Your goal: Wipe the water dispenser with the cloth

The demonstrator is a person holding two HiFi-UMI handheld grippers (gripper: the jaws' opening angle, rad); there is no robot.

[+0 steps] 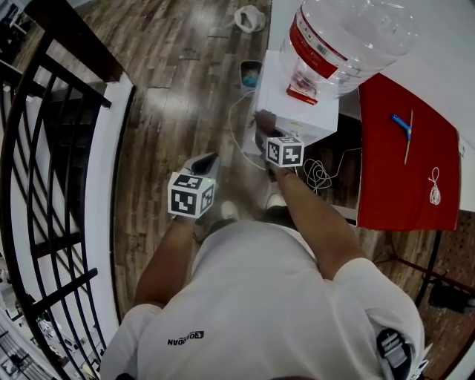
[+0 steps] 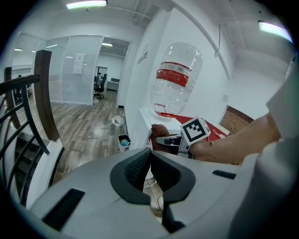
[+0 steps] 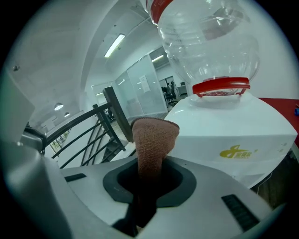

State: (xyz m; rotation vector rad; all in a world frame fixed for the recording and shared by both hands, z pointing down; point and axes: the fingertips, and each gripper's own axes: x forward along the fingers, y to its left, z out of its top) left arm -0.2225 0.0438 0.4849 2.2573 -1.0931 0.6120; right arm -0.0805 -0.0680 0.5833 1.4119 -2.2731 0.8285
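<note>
The white water dispenser stands by the wall with a clear upturned bottle on top. My right gripper is shut on a brown cloth, which sticks up from between the jaws. It is held at the dispenser's front left corner; I cannot tell if the cloth touches it. In the left gripper view the cloth shows as a bunch at the right gripper's tip. My left gripper hangs lower left over the floor, away from the dispenser, shut with nothing in it; its pads meet.
A black stair railing runs along the left. A red-covered table with a blue pen stands right of the dispenser. A small bin, a white bag and loose cables lie on the wooden floor.
</note>
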